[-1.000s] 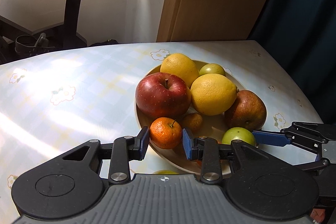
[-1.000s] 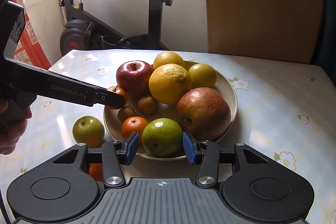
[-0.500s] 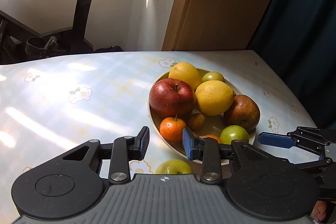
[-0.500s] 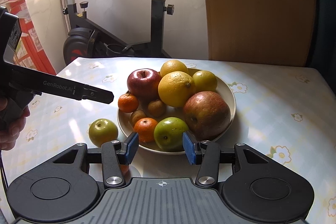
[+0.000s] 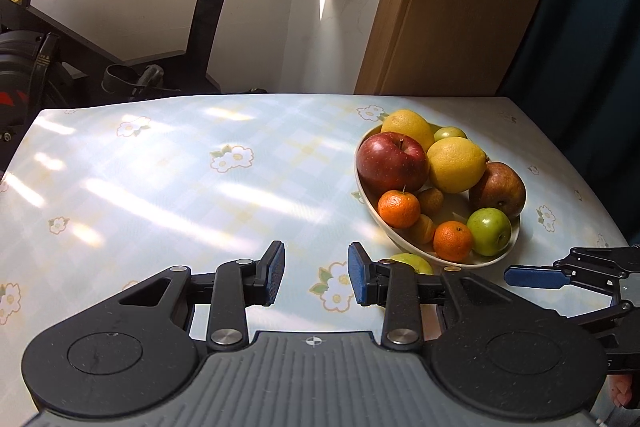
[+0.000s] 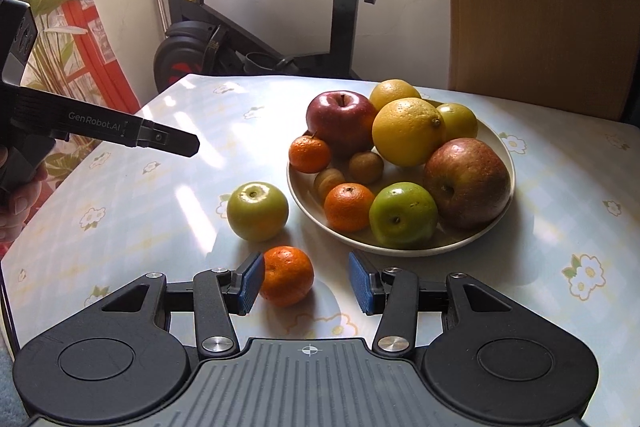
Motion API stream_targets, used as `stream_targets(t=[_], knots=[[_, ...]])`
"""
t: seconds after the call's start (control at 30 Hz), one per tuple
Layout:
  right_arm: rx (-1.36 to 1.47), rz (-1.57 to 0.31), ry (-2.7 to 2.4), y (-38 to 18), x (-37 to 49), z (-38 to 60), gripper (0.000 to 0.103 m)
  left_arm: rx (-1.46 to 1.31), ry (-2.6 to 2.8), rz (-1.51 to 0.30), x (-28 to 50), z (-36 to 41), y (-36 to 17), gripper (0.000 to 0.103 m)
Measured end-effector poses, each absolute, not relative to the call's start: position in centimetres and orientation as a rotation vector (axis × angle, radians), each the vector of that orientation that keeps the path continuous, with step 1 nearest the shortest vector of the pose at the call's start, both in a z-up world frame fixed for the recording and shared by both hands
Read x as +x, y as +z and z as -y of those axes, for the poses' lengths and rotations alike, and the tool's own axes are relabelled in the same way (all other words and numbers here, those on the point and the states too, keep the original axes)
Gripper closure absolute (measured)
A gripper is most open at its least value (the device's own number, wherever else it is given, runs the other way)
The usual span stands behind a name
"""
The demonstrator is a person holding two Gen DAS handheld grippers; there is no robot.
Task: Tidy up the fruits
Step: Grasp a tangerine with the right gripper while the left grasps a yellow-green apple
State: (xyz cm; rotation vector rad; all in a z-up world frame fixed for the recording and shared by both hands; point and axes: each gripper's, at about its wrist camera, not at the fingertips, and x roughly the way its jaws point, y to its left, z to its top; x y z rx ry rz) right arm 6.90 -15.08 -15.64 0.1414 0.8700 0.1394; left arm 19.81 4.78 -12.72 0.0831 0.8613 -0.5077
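Both grippers, left and right, are being held empty, fingers narrowly apart, a loose tangerine lying beside the right gripper's left finger, awaiting pickup.

My left wrist camera sits low over the table, looking steeply down along its fingers, the bowl near at two o'clock. My right wrist camera looks down the same way from the bowl's other side, close in, with the bowl at one o'clock. Both views share the bowl, the table and the exercise bike at twelve.
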Motion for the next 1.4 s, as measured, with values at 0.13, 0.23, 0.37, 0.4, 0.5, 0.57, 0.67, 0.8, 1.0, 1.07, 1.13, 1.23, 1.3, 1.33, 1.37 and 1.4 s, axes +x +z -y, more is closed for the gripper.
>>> stream_targets(t=[0.13, 0.23, 0.37, 0.4, 0.5, 0.57, 0.67, 0.8, 1.0, 1.07, 1.13, 1.23, 1.3, 1.33, 1.37, 1.4], knots=[[0.124, -0.887, 0.164, -16.0, 7.2, 14.2, 0.060, 0.067, -0.495, -0.863, 19.9, -5.5, -12.7, 0.067], [0.118, -0.898, 0.171, -16.4, 7.4, 14.0, 0.060, 0.060, -0.497, -0.868, 19.7, -5.6, -12.9, 0.067], [0.119, -0.910, 0.180, -16.8, 7.5, 13.9, 0.061, 0.056, -0.517, -0.881, 19.6, -5.1, -13.3, 0.067], [0.118, -0.913, 0.183, -16.9, 7.6, 13.9, 0.062, 0.055, -0.522, -0.884, 19.6, -4.9, -13.3, 0.067], [0.121, -0.915, 0.181, -17.0, 7.6, 14.0, 0.066, 0.057, -0.549, -0.894, 19.2, -4.1, -13.7, 0.066], [0.128, -0.913, 0.183, -17.0, 7.5, 14.2, 0.070, 0.055, -0.566, -0.899, 19.0, -3.6, -13.8, 0.066], [0.137, -0.911, 0.184, -17.1, 7.3, 14.5, 0.070, 0.051, -0.590, -0.909, 18.7, -2.8, -14.2, 0.065], [0.139, -0.905, 0.180, -17.0, 7.0, 14.7, 0.070, 0.056, -0.622, -0.925, 18.5, -1.6, -14.6, 0.064], [0.155, -0.891, 0.155, -16.8, 6.0, 15.7, 0.070, 0.083, -0.657, -0.941, 18.3, 0.1, -15.2, 0.063], [0.161, -0.887, 0.146, -16.7, 5.7, 16.1, 0.070, 0.097, -0.653, -0.946, 18.3, 0.7, -15.5, 0.061], [0.167, -0.881, 0.137, -16.6, 5.4, 16.6, 0.070, 0.110, -0.646, -0.949, 18.4, 1.0, -15.8, 0.053], [0.176, -0.875, 0.124, -16.5, 5.1, 17.2, 0.070, 0.137, -0.642, -0.959, 18.4, 1.5, -16.3, 0.053], [0.183, -0.871, 0.116, -16.5, 4.9, 17.5, 0.070, 0.152, -0.635, -0.962, 18.4, 1.7, -16.6, 0.053], [0.186, -0.869, 0.113, -16.5, 4.8, 17.6, 0.070, 0.158, -0.633, -0.964, 18.5, 1.7, -16.7, 0.053], [0.189, -0.868, 0.111, -16.5, 4.7, 17.7, 0.070, 0.160, -0.632, -0.967, 18.6, 1.8, -16.8, 0.053], [0.192, -0.867, 0.109, -16.5, 4.7, 17.8, 0.070, 0.159, -0.631, -0.973, 18.7, 1.8, -17.0, 0.053]])
